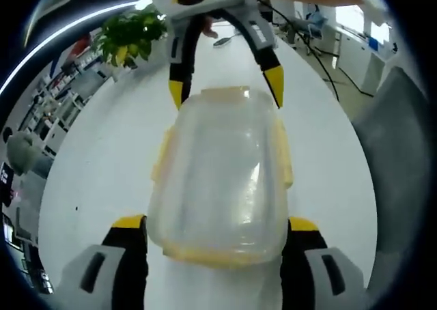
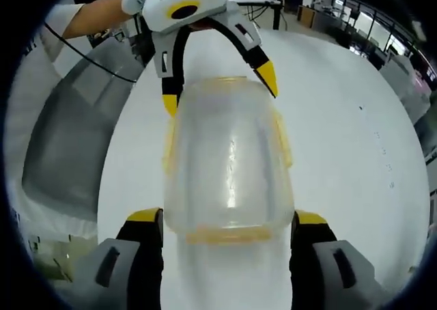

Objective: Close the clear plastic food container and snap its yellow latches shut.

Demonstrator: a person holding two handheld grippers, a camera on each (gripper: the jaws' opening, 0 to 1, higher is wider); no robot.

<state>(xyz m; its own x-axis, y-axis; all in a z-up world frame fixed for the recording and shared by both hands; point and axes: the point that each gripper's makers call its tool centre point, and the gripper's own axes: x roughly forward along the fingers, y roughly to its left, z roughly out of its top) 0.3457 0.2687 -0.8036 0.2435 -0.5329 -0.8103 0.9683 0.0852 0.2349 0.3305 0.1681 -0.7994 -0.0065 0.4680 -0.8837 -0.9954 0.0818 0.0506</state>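
The clear plastic food container (image 1: pixel 222 173) lies on the white table (image 1: pixel 109 160) with its lid on. Yellow latches (image 1: pixel 162 156) flare out along its sides, and another runs along the near end. In the left gripper view my left gripper (image 1: pixel 216 223) is open, its yellow-tipped jaws straddling the container's near end, close against its sides. My right gripper (image 1: pixel 225 88) is open across the far end. The right gripper view shows the same container (image 2: pixel 229 166) from the opposite end, with my right gripper (image 2: pixel 228 218) around the near end and the left gripper (image 2: pixel 218 89) at the far one.
A potted green plant (image 1: pixel 130 33) stands on the table at the far left of the left gripper view. A person's arm (image 2: pixel 89 16) and a grey chair (image 2: pixel 75 139) sit beside the table edge. Desks and cables lie beyond the table.
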